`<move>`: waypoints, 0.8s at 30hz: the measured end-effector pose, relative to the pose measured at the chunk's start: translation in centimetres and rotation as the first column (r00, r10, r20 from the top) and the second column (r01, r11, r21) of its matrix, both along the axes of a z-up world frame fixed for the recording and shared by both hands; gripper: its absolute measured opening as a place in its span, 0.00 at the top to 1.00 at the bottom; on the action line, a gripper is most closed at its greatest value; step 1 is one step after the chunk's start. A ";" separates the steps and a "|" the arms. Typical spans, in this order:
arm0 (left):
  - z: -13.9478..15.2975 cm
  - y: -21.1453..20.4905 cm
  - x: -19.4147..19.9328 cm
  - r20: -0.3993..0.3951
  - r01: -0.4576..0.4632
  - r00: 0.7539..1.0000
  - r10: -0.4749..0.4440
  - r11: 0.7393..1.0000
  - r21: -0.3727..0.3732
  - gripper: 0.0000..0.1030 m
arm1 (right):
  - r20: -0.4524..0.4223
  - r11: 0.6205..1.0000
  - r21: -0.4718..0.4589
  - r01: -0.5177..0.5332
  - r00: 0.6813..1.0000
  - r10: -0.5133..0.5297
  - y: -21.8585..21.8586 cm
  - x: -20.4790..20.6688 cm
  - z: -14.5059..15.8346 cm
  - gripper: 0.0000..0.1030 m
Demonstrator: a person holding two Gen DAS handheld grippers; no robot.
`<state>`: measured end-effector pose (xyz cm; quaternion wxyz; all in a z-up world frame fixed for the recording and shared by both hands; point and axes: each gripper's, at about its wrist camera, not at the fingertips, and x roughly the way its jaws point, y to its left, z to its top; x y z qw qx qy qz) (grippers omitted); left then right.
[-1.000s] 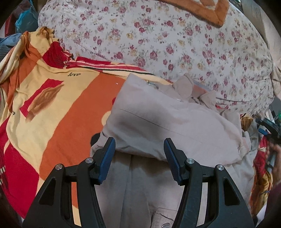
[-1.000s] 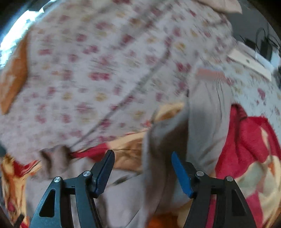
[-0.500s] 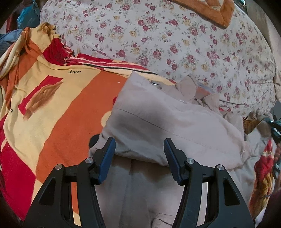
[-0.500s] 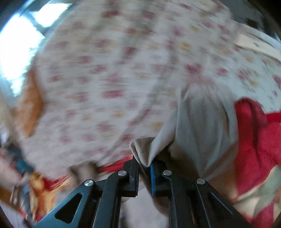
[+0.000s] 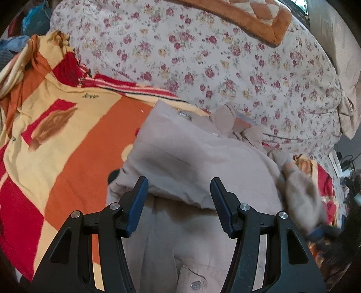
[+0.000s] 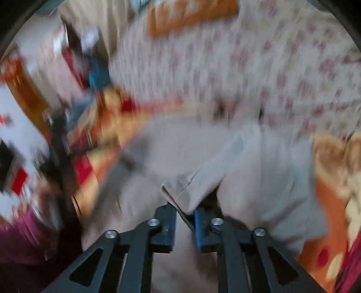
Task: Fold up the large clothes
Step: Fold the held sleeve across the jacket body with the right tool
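A beige garment (image 5: 191, 157) lies partly folded on an orange, red and yellow blanket (image 5: 67, 146). My left gripper (image 5: 179, 202) hovers open just above the garment's folded lower edge, nothing pinched between its blue pads. At the right of the left wrist view a beige sleeve (image 5: 300, 193) is blurred in motion. In the right wrist view my right gripper (image 6: 185, 216) has the sleeve cuff (image 6: 187, 189) between its jaws. The jaws are opening, and the cloth still runs across the narrow gap touching both pads. The rest of the garment (image 6: 259, 180) spreads below it.
A large floral quilt (image 5: 203, 56) is heaped behind the garment, with an orange-edged cover (image 5: 248, 20) on top. Loose clothes (image 5: 33, 20) lie at the far left. The right wrist view is heavily blurred; a dark stand-like shape (image 6: 61, 153) shows at its left.
My right gripper closed on the sleeve cuff and swept sideways with it over the garment, rolling as it went. The left gripper stayed open in place.
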<state>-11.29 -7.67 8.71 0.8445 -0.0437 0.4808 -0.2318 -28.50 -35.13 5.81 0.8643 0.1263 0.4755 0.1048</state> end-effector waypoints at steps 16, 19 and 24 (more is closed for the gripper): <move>0.4 -3.8 -1.2 -0.025 0.098 0.995 -0.100 0.993 -0.073 0.45 | 0.118 0.963 -0.079 0.259 0.961 -0.249 -2.5 2.5 5.8 0.39; 0.5 -2.9 -1.2 -0.014 0.102 0.995 -0.103 0.994 -0.044 0.45 | 0.009 0.912 -0.202 0.357 0.932 -0.363 -4.5 6.2 3.4 0.33; 0.7 0.2 -0.2 0.010 0.043 0.999 -0.043 0.998 -0.037 0.45 | -0.046 0.953 -0.015 0.302 0.952 -0.303 -5.7 8.7 2.0 0.70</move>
